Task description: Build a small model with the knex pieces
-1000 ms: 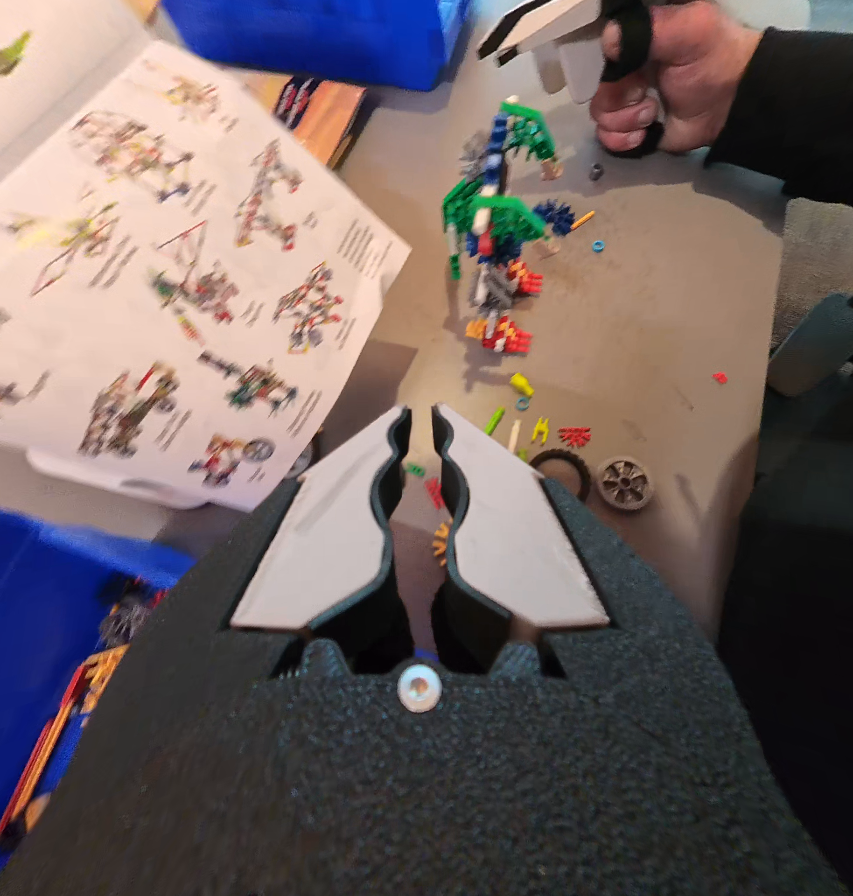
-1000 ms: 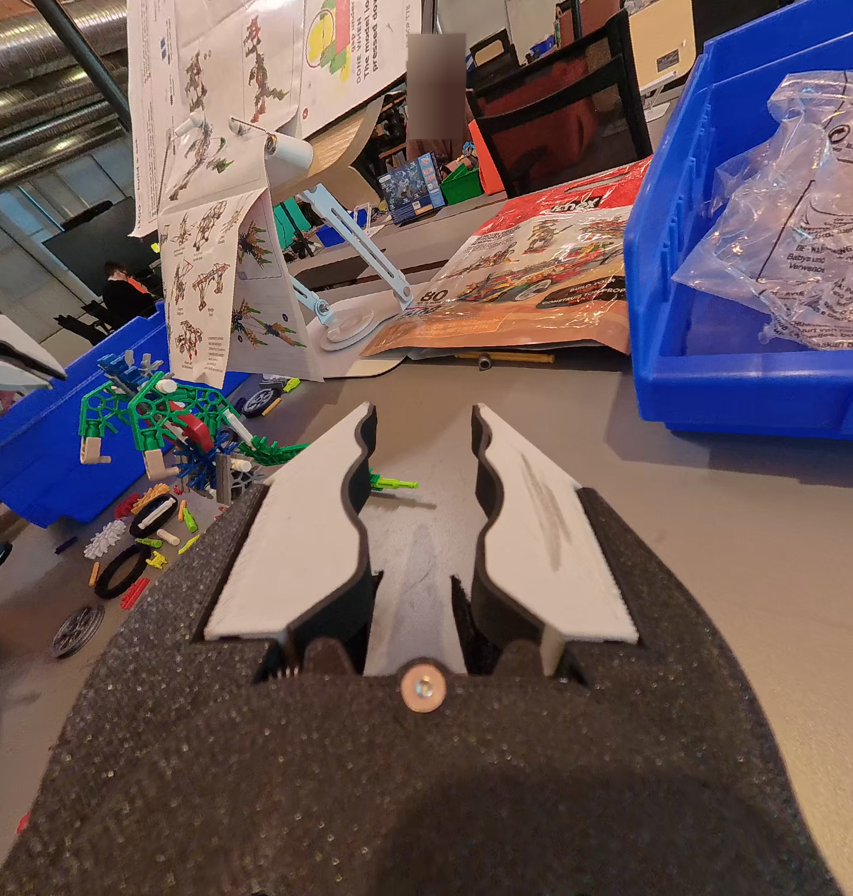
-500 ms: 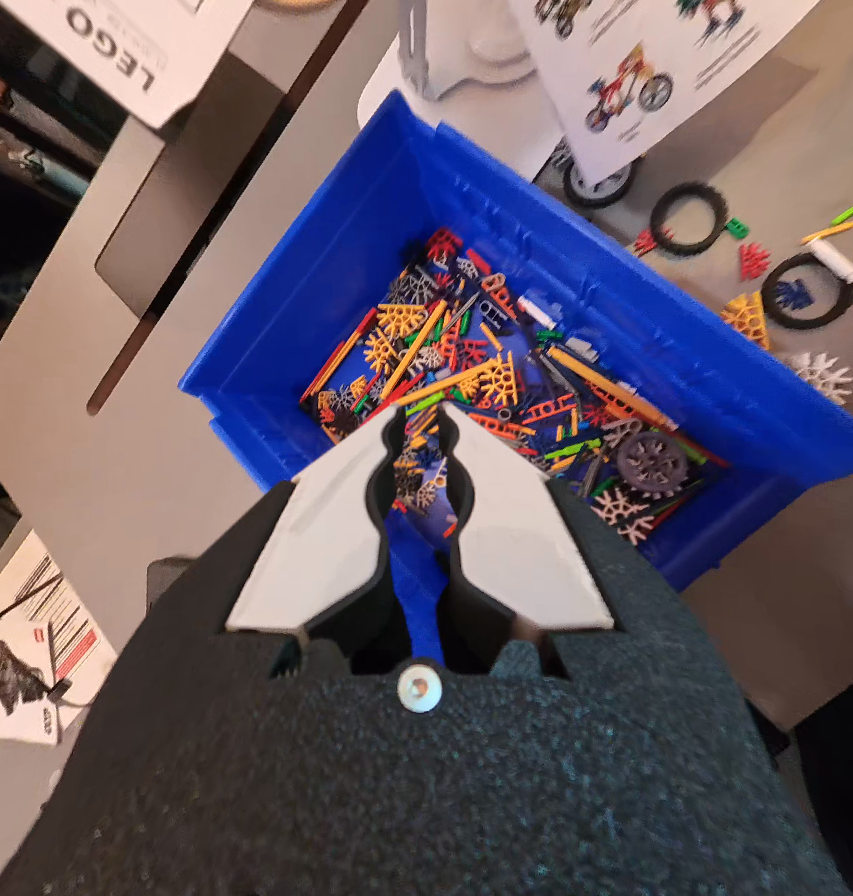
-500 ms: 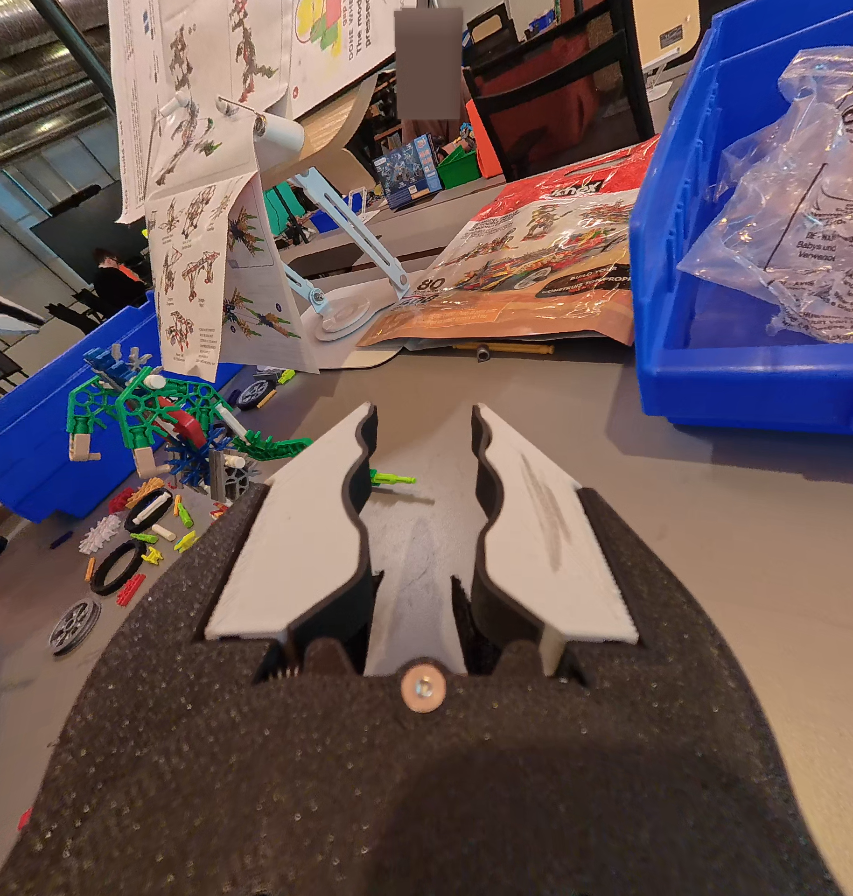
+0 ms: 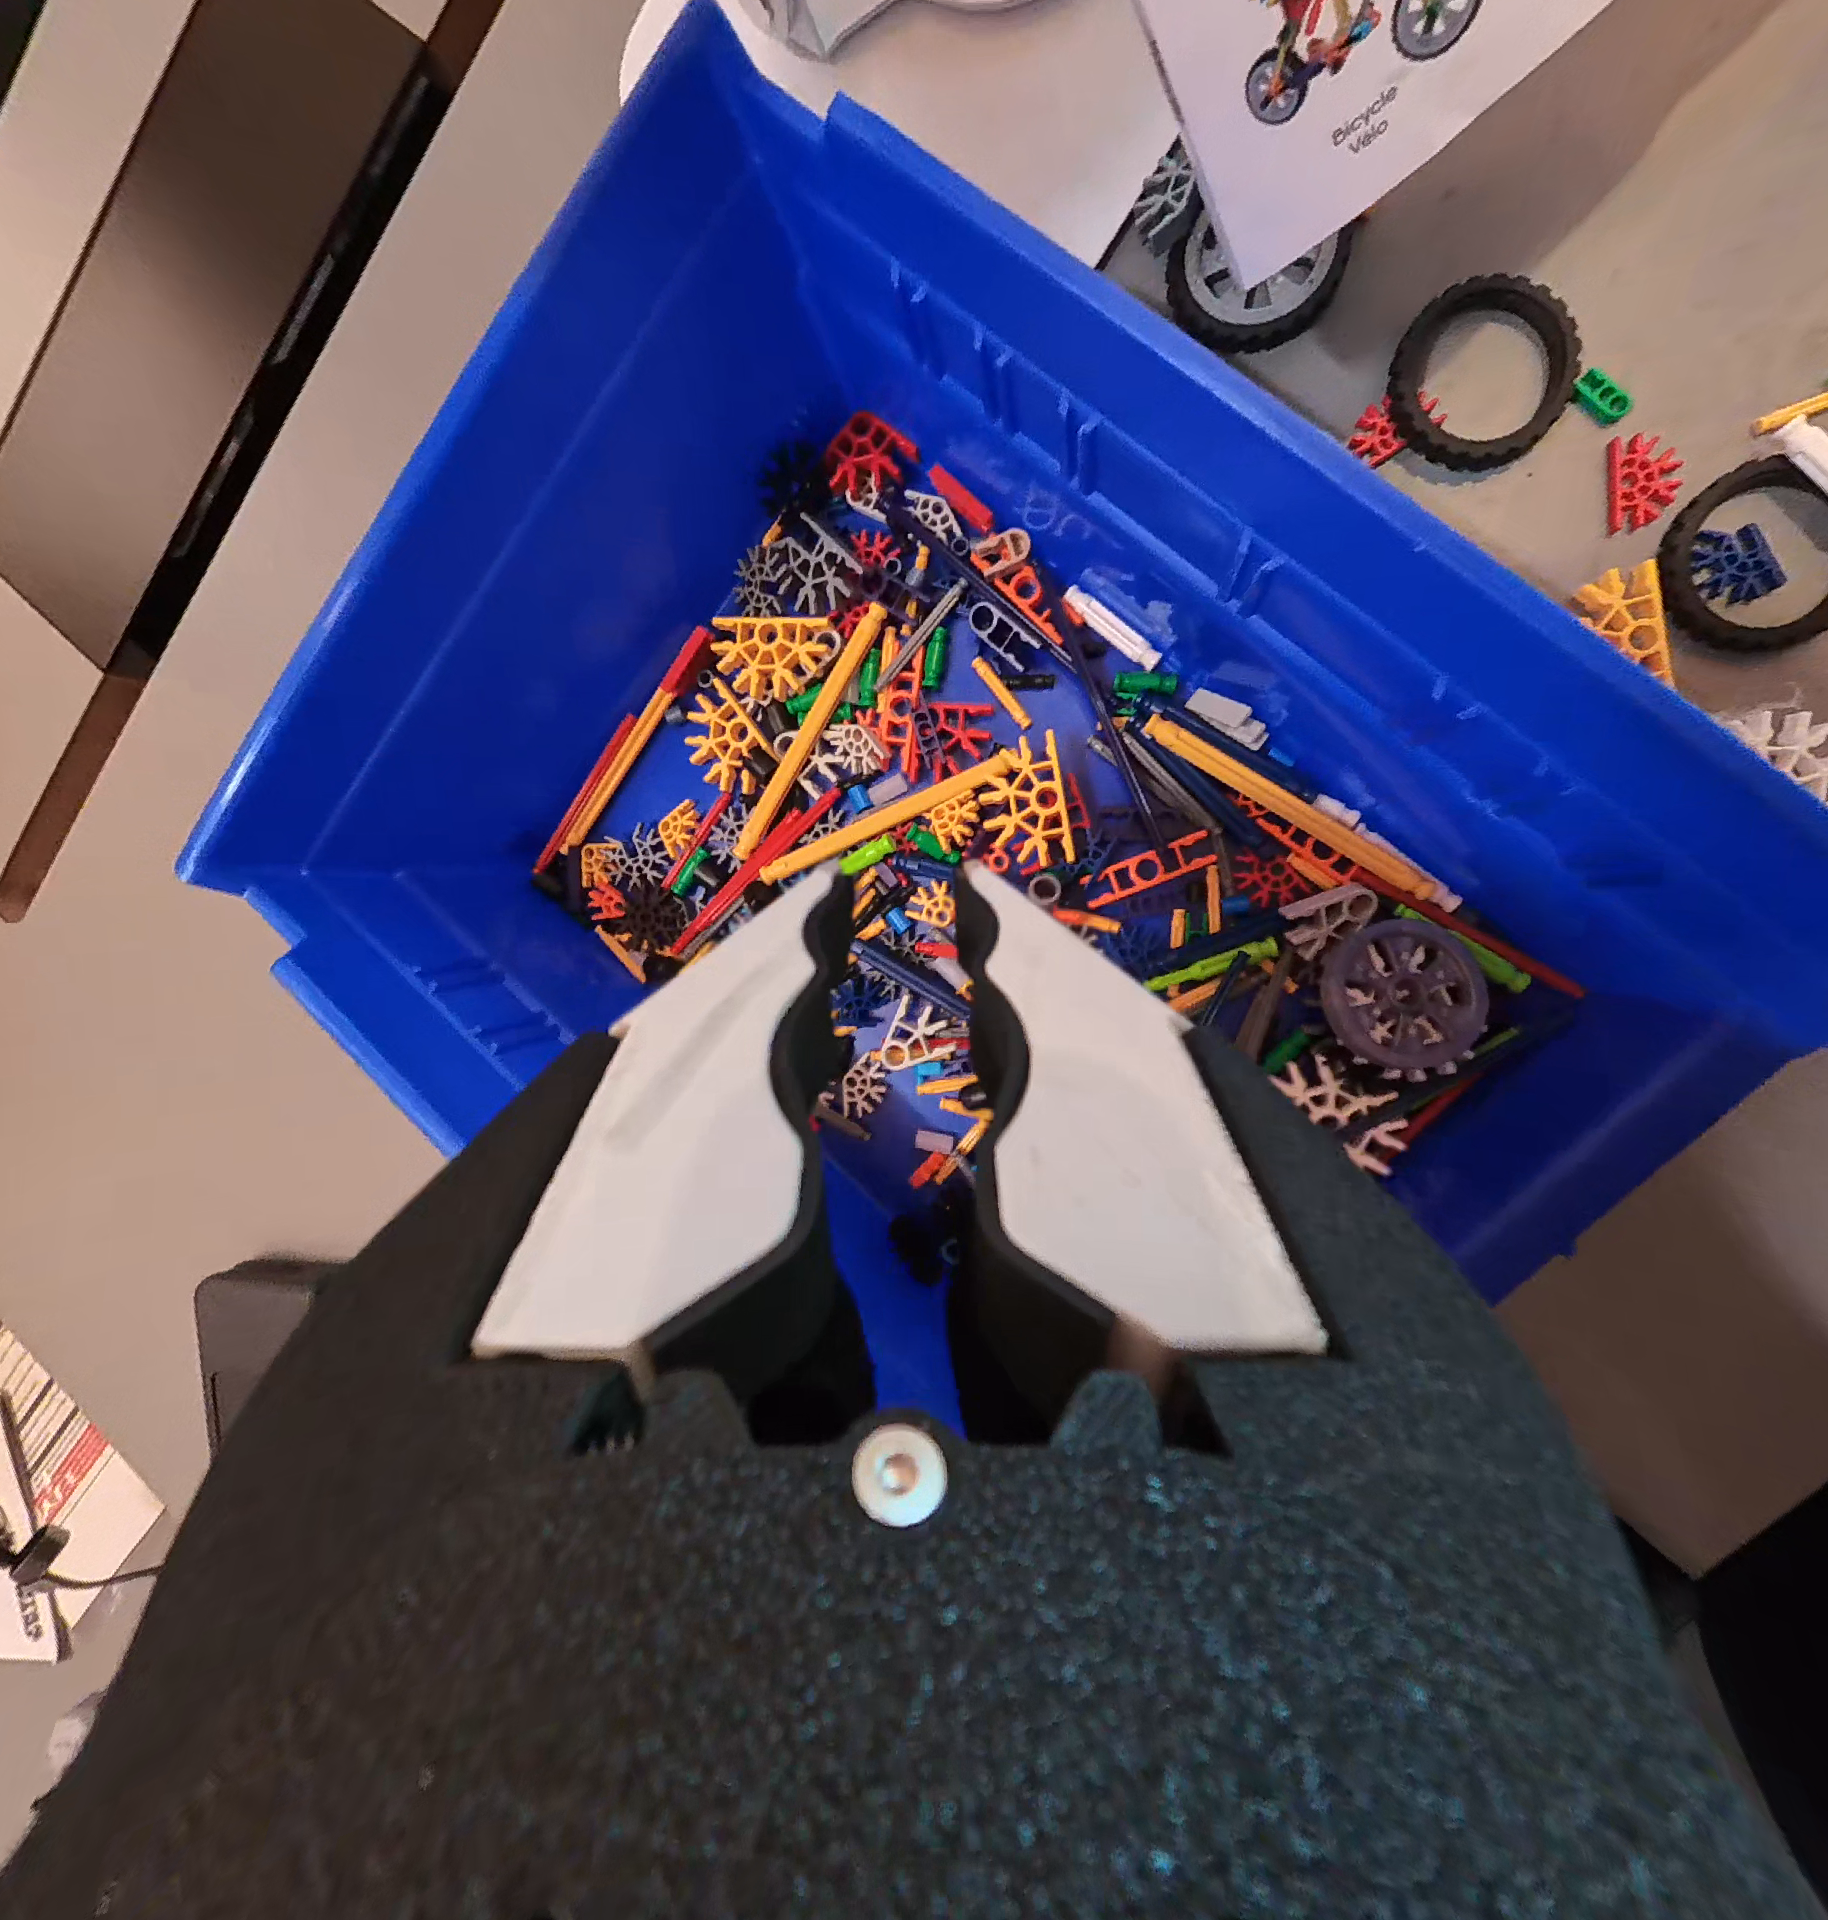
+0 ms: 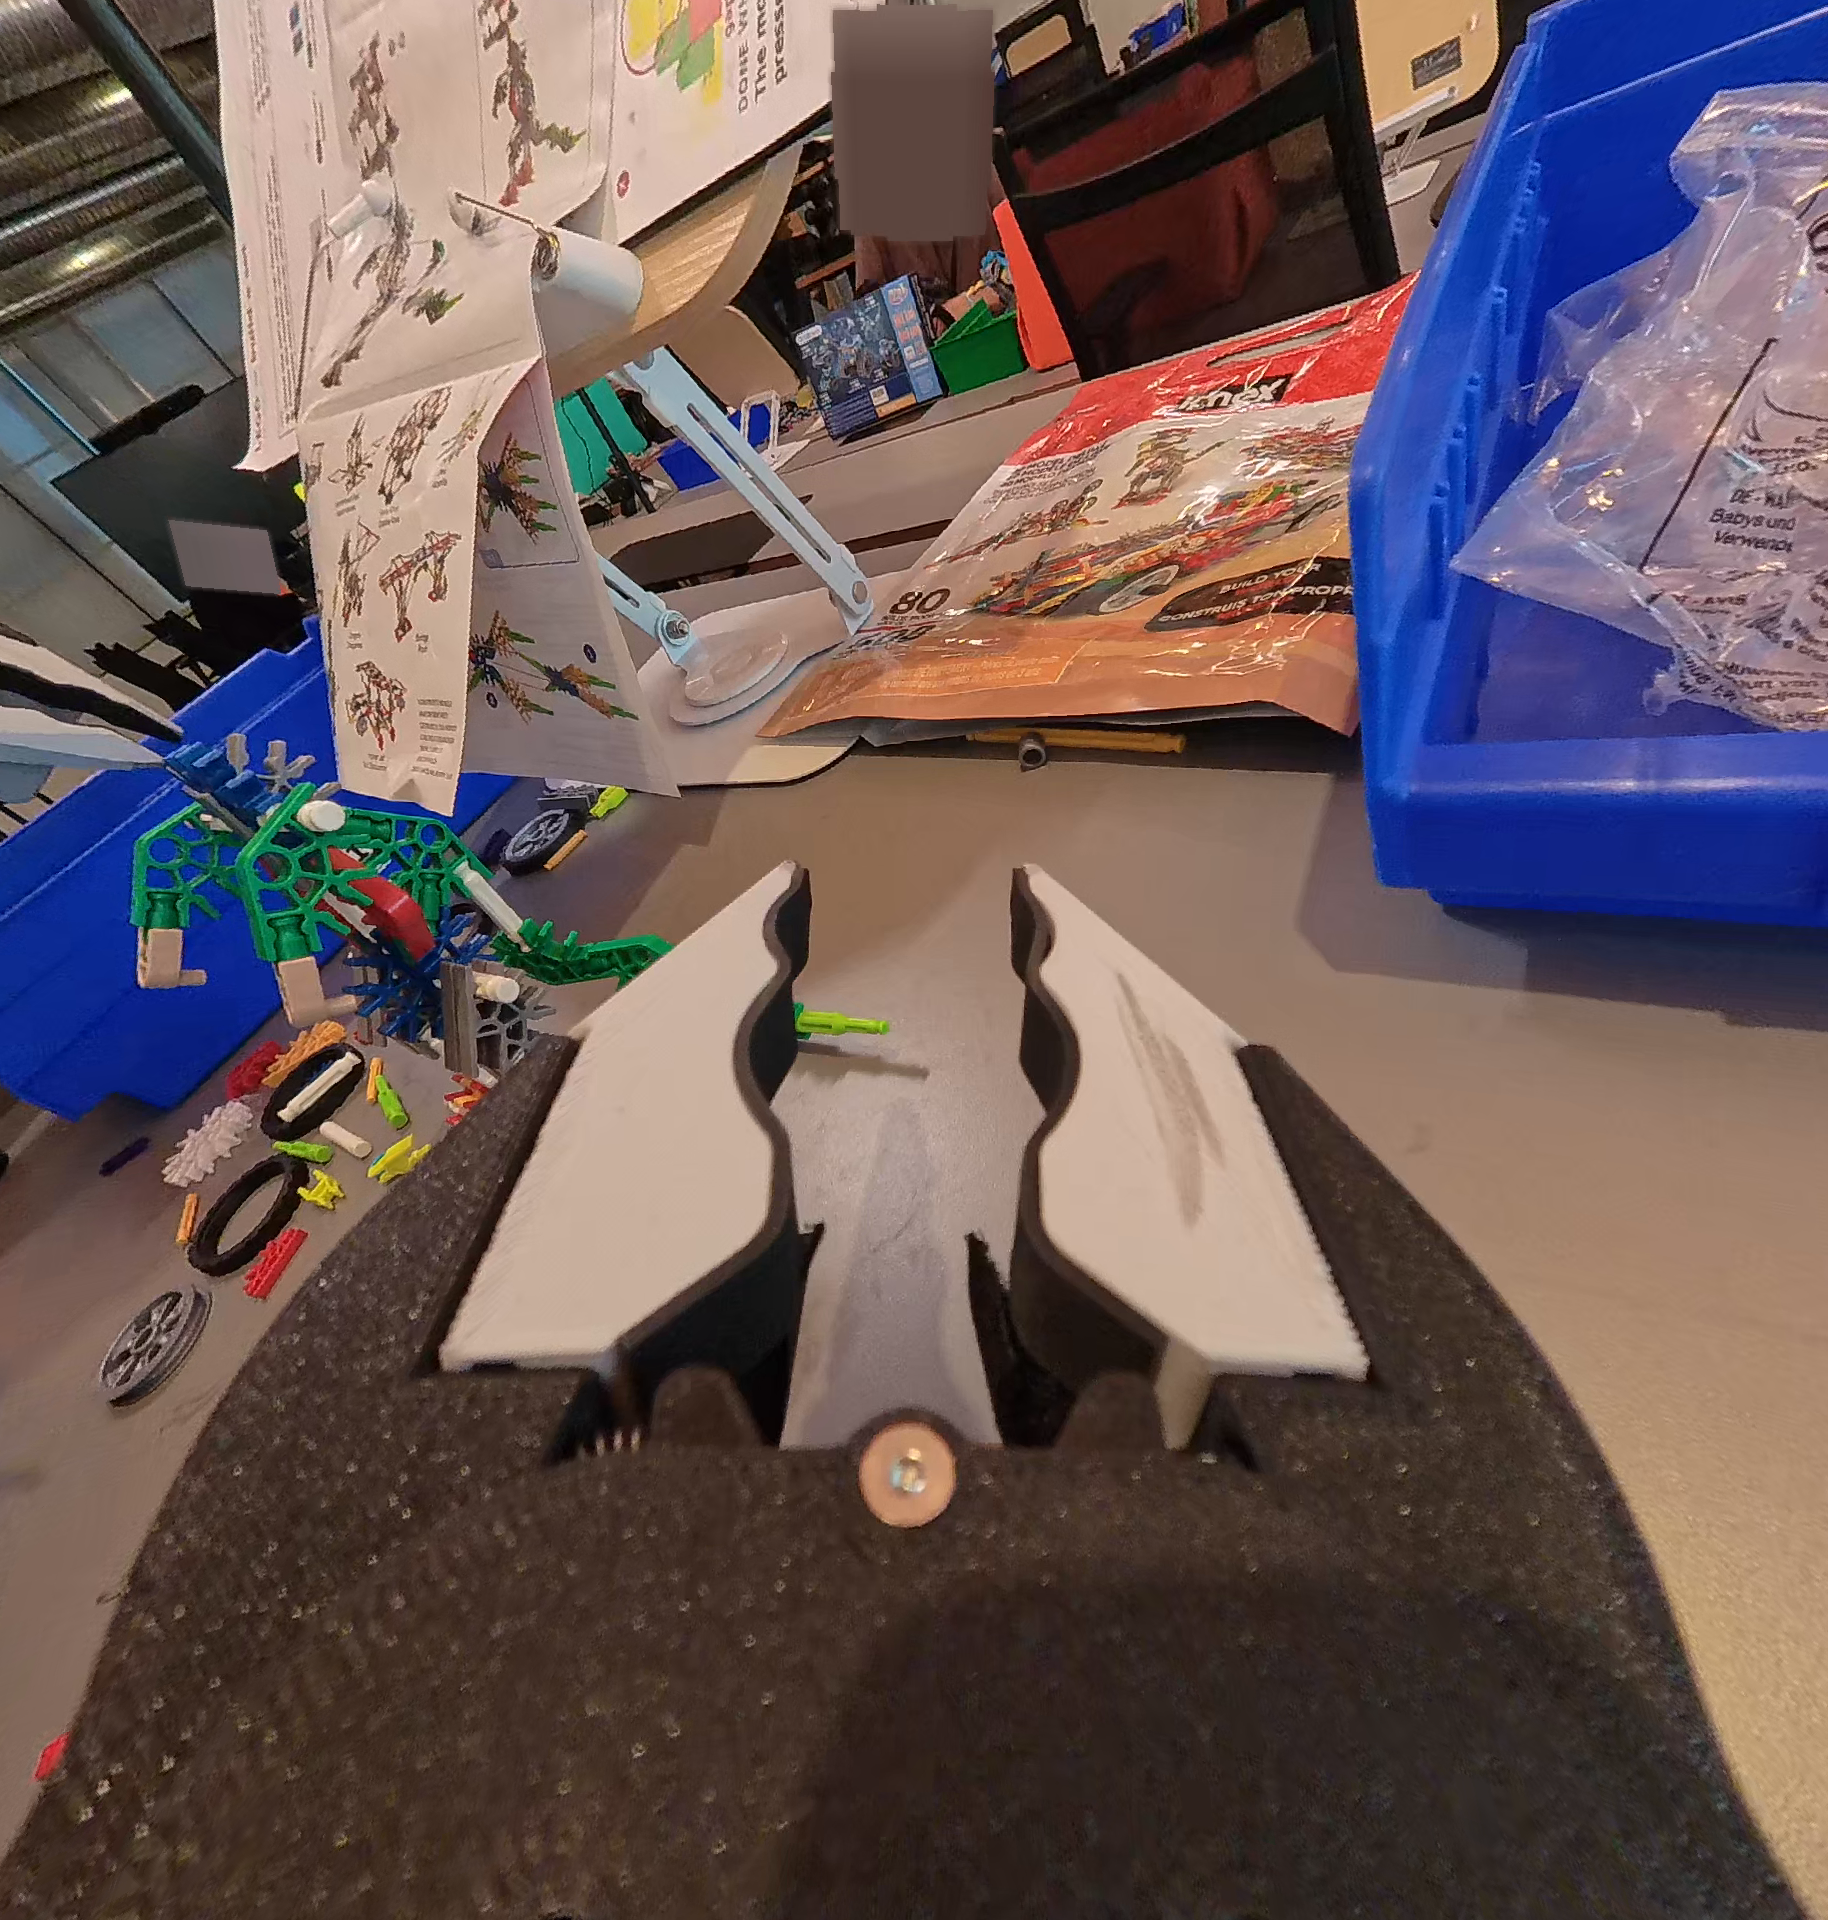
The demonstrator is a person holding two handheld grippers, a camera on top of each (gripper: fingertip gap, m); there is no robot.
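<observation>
In the left wrist view, the left tool (image 5: pixel 897 891) hangs above a blue bin (image 5: pixel 619 436) with its two fingers a little apart, gripping nothing. The bin is full of small building pieces (image 5: pixel 951 748); a grey wheel (image 5: pixel 1403 1000) lies in them to the right of the tips.

In the right wrist view, the right tool (image 6: pixel 910 891) is low over the tabletop (image 6: pixel 1512 1143), fingers apart and empty. A light green rod (image 6: pixel 842 1025) lies just beside its left finger. The green model (image 6: pixel 349 914) stands near the tabletop's left edge, apart from the tool.

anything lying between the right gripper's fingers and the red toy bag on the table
Right wrist view: mostly bare grey table between the right gripper and red bag; only a yellow rod at the bag's near edge.
</observation>
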